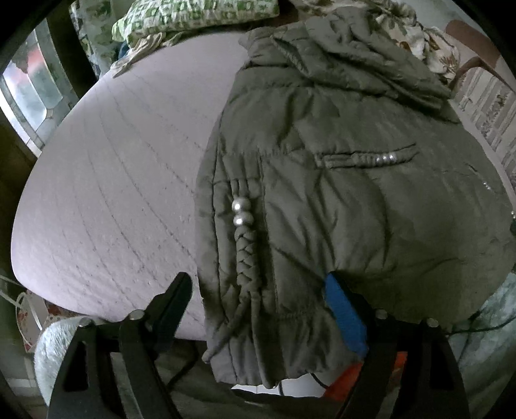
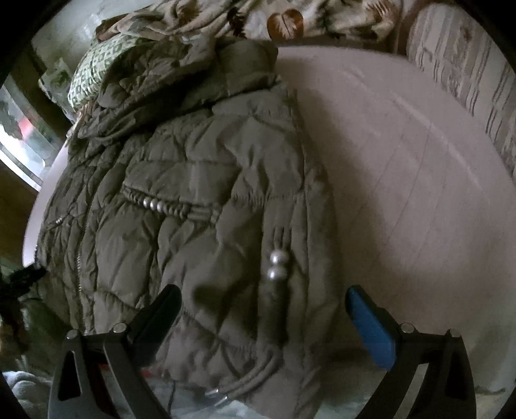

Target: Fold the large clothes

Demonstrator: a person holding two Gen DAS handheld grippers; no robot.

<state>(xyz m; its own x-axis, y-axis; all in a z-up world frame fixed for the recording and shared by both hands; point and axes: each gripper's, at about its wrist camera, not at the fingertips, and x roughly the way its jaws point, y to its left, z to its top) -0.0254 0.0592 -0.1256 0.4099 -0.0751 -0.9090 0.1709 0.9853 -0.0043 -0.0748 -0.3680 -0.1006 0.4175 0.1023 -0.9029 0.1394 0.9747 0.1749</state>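
An olive puffer jacket [image 1: 338, 199] lies flat on the lilac quilted bed [image 1: 106, 180], its hood [image 1: 354, 54] at the far end. A braided cord with two silver beads [image 1: 242, 212] runs down its left side. My left gripper [image 1: 258, 287] is open, straddling the jacket's near left hem corner: the black finger [image 1: 174, 296] is over bare bed, the blue pad [image 1: 342, 309] over the fabric. In the right wrist view the jacket [image 2: 180, 225] fills the left. My right gripper [image 2: 262, 293] is open around its near right hem, by the beaded cord [image 2: 277, 264].
A green-patterned pillow [image 1: 193, 16] and a floral blanket [image 1: 419, 38] lie beyond the hood. A window [image 1: 29, 93] is at the far left. A striped cushion [image 2: 467, 80] borders the bed [image 2: 419, 193] on the right. A pale fluffy thing [image 1: 54, 348] sits below the bed's near edge.
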